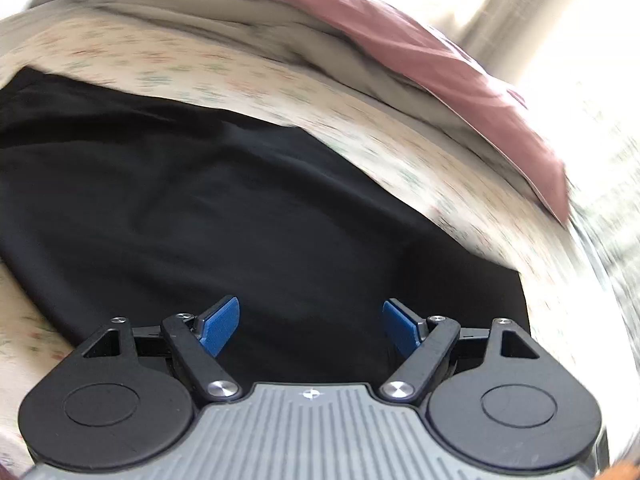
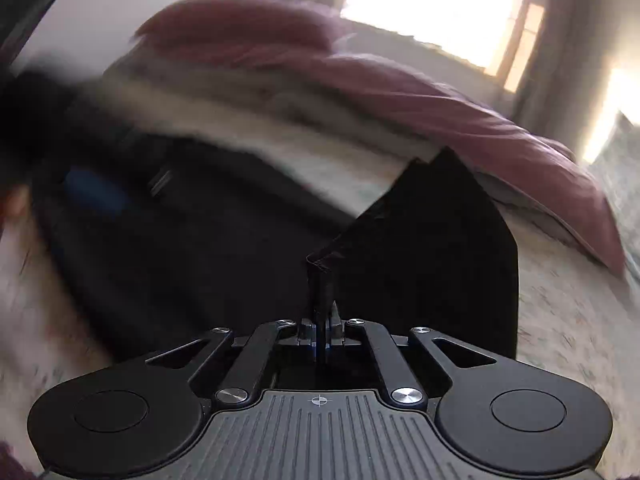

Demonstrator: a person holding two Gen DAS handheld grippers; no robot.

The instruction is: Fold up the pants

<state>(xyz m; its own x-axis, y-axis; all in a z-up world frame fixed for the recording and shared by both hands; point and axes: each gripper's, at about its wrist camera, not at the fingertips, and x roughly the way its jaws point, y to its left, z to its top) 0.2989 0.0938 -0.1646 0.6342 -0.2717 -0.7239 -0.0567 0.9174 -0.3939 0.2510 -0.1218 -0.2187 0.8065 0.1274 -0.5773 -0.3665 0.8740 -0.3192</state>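
Pants (image 1: 224,200) — black, thin fabric, spread flat on the floral bedsheet (image 1: 280,92), pink duvet (image 1: 440,60) bunched behind; right gripper (image 2: 322,312) pressed together, pinching a bunched corner of the cloth that stands up in a peak (image 2: 440,220) while the rest lies on the bed; left gripper (image 1: 310,326) spread wide over the dark cloth, nothing between its blue pads (image 1: 218,326); both views blurred, so seams and waistband cannot be told. Judging by the drape: light, limp, no stiffness, likely to sag and slide between two holds — not fragile. Best hold probably at an edge or hem corner, several layers pinched together; the left could take the matching corner so the fold line stays straight.
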